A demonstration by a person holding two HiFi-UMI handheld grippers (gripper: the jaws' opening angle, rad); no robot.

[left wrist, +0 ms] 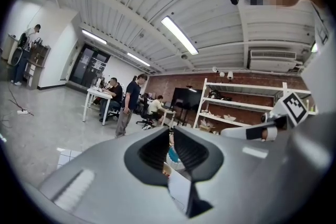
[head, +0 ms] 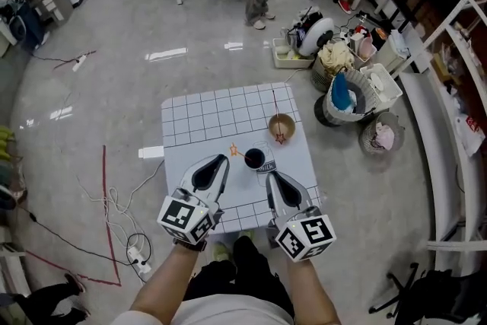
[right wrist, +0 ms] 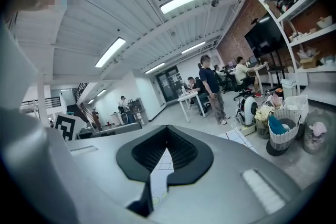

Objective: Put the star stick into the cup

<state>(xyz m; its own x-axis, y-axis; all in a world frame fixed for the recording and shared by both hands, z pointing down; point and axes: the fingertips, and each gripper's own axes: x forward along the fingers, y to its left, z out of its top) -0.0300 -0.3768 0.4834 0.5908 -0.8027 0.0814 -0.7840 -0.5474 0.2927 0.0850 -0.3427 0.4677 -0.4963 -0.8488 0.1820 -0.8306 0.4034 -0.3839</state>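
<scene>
- Left gripper (head: 220, 162): held low over the near edge of the bench (head: 198, 118), pointing forward and slightly inward toward the black cup (head: 253, 158). The tip stops just short of the cup on its left. The marker cube (head: 185, 218) sits at the rear, with the bare forearm (head: 163, 287) running straight back to the body.
- Left fingers (left wrist: 155, 152): drawn narrow, only a sliver of gap at the tips, nothing between them.
- Right gripper (head: 272, 176): parallel to the left one, over the near right part of the bench. The tip is just below and right of the black cup, not touching it. Its marker cube (head: 306, 236) sits over the wrist, and the forearm (head: 308, 293) is angled slightly inward.
- Right fingers (right wrist: 149, 155): tips closed together, holding nothing; grid-lined bench surface shows through the lower opening.
- Orange star stick (head: 234, 151): on the bench just left of the black cup, star end away from the cup, shaft running toward its rim. Whether the shaft rests in the cup cannot be told.
- Black cup: upright near the bench centre, between and ahead of the two tips.
- Brown bowl (head: 281, 123): farther back and to the right, apart from the cup.
- Red star stick (head: 278, 135): star at the near rim of the brown bowl, thin shaft running away across the grid.
</scene>
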